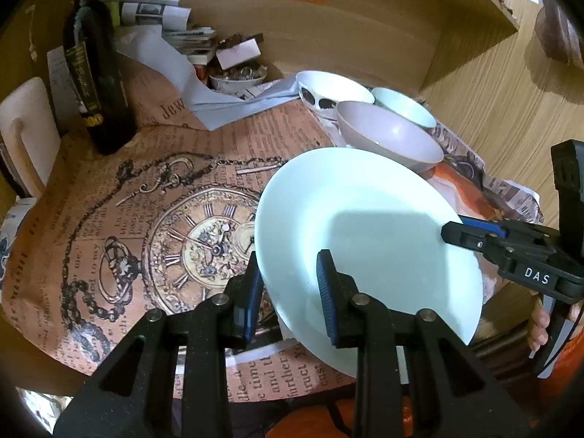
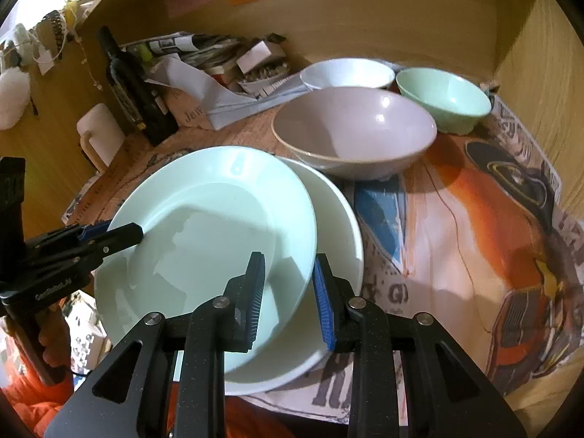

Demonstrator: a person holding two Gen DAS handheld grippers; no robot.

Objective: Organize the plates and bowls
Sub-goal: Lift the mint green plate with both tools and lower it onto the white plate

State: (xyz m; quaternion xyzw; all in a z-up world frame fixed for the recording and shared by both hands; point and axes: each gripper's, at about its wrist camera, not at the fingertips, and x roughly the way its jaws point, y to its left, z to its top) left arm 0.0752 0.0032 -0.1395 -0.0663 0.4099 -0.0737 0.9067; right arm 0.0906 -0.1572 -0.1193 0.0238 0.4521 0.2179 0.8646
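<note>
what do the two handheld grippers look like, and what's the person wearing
Both are black plastic scissor-linkage tools with silver pivot pins and ribbed blue pads on the fingers. The right gripper carries a white "DAS" label; the left gripper has small white lettering too blurred to read. An orange sleeve shows below the left one, with a thin black cable beside it.

A pale green plate (image 2: 219, 219) sits tilted over a white plate (image 2: 339, 226) (three bowls (image 2: 354, 127) behind).
</note>
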